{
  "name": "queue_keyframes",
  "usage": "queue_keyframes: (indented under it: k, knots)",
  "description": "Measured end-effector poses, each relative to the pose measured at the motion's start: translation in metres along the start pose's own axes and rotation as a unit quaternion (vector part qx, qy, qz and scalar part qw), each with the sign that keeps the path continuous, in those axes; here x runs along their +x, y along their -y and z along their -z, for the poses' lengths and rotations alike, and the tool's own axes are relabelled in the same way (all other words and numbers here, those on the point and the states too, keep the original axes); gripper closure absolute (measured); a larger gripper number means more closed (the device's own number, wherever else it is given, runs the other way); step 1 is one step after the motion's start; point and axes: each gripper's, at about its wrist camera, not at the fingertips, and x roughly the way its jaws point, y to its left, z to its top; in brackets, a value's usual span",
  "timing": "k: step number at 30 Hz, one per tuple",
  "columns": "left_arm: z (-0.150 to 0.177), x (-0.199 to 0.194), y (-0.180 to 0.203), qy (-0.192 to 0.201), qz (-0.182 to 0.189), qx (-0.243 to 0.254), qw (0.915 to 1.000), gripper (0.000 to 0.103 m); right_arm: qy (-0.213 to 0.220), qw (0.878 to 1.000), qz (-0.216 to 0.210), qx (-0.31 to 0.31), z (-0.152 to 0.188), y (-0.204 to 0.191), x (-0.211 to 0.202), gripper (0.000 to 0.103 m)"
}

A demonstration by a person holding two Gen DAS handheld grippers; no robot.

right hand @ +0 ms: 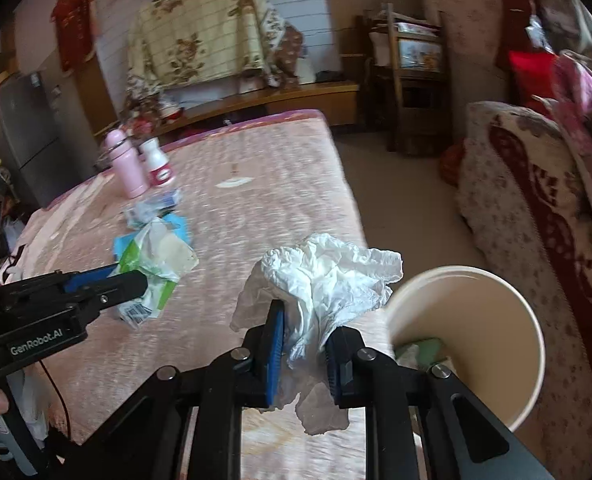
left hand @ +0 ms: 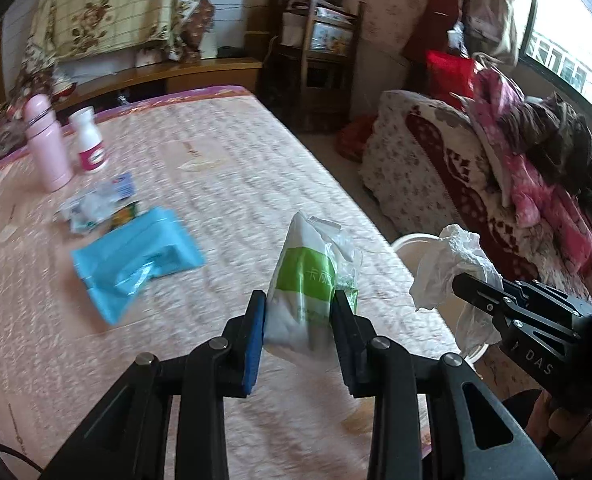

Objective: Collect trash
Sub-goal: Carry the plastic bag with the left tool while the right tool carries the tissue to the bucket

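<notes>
My left gripper (left hand: 298, 306) is shut on a white and green plastic packet (left hand: 310, 276), held above the pink table (left hand: 216, 168). The same packet (right hand: 156, 264) shows at the left of the right wrist view, in the left gripper (right hand: 136, 280). My right gripper (right hand: 302, 332) is shut on a crumpled white tissue (right hand: 328, 276); it also appears at the right of the left wrist view, right gripper (left hand: 462, 280) and tissue (left hand: 448, 268). A cream waste bin (right hand: 476, 332) stands beside the table's right edge, just right of the tissue, with some scraps at its bottom.
On the table lie a blue packet (left hand: 136, 260), crumpled wrappers (left hand: 96, 204), a pink flask (left hand: 46, 144) and a white bottle (left hand: 90, 144). A sofa (left hand: 476, 184) piled with clothes stands to the right, with a strip of floor between it and the table.
</notes>
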Motion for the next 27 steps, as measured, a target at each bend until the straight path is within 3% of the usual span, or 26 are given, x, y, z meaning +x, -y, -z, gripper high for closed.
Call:
queue_keyframes:
  k: [14, 27]
  knots:
    - [-0.014, 0.041, 0.088, -0.023, 0.048, 0.052, 0.9973, 0.069, -0.008, 0.996, 0.073, 0.06, 0.016, 0.089, -0.011, 0.082]
    - [-0.019, 0.084, 0.139, -0.06, 0.085, 0.062, 0.9927, 0.069, -0.025, 0.988, 0.098, 0.116, 0.031, 0.142, -0.004, 0.082]
